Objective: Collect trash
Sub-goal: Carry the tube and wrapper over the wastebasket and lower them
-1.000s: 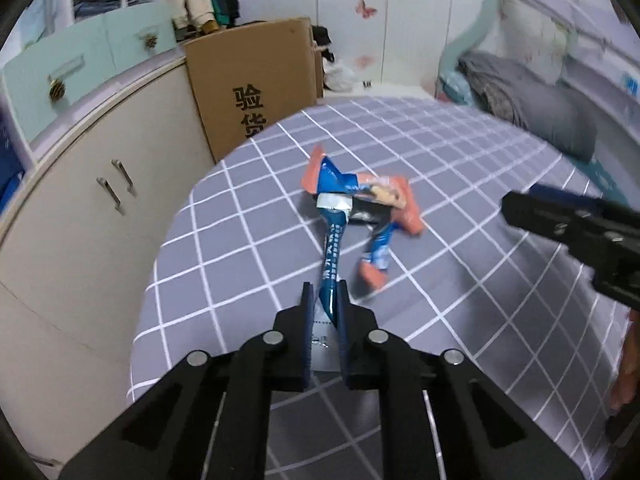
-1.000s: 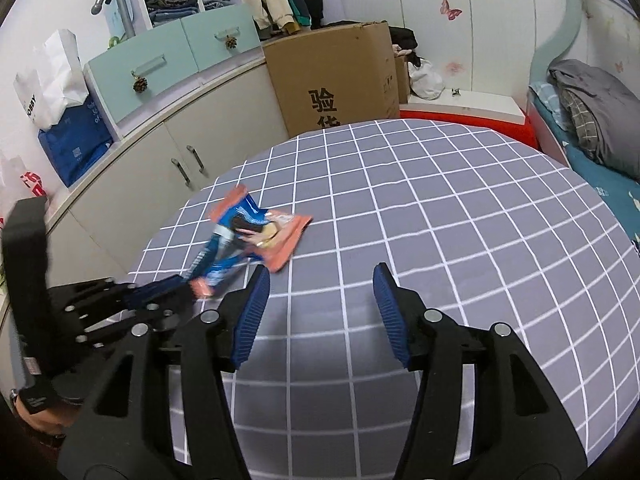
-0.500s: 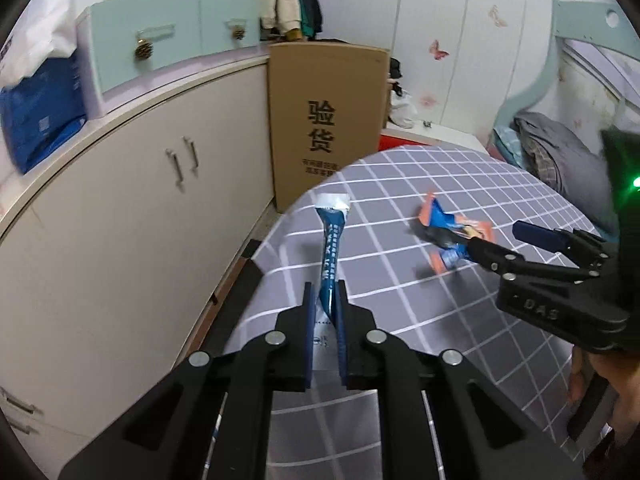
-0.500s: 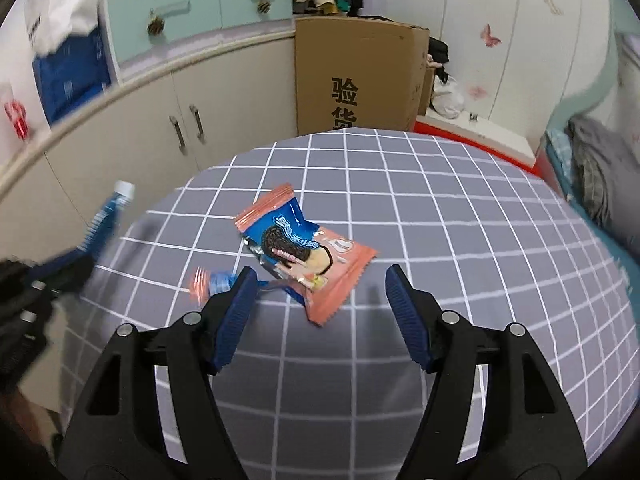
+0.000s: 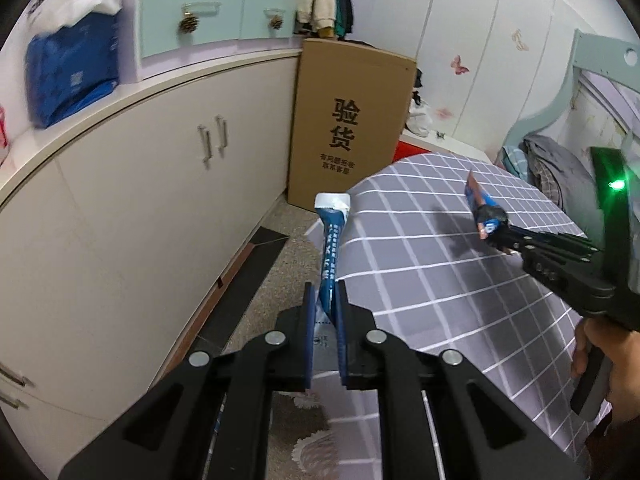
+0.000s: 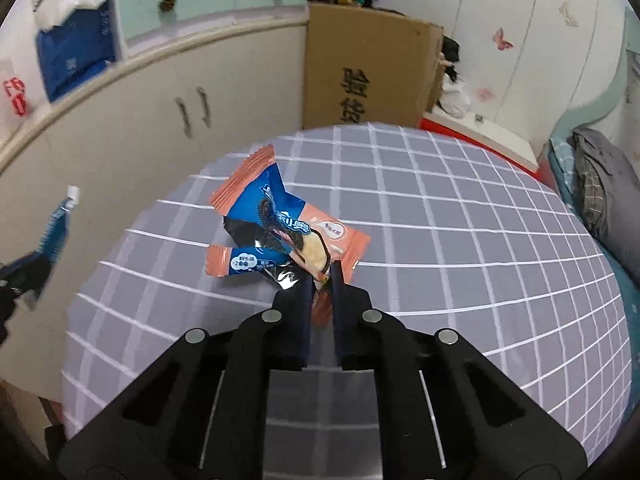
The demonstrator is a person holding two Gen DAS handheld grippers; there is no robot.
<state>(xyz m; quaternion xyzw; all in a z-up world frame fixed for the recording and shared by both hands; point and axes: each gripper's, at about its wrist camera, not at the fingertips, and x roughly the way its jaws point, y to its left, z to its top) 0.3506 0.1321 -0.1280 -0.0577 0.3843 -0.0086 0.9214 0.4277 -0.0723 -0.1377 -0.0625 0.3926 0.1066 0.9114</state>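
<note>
My left gripper (image 5: 323, 292) is shut on a long blue stick wrapper (image 5: 330, 240) with a white end, held up past the table's left edge over the floor. That wrapper (image 6: 56, 232) shows blurred at the left of the right wrist view. My right gripper (image 6: 322, 280) is shut on the near corner of an orange-and-blue cookie wrapper (image 6: 288, 224), which lies crumpled on the grey checked tablecloth (image 6: 460, 240). In the left wrist view the right gripper (image 5: 494, 232) reaches in from the right with the cookie wrapper (image 5: 480, 204) at its tip.
A long white cabinet (image 5: 140, 200) runs along the left. A tall cardboard box (image 5: 352, 128) stands behind the table. A dark strip (image 5: 244, 284) lies on the floor by the cabinet. Bedding (image 6: 600, 184) lies at the right. A hand (image 5: 612, 360) holds the right gripper's handle.
My left gripper carried the stick wrapper off the pile and leftward beyond the table edge. My right gripper moved onto the cookie wrapper and closed on its corner.
</note>
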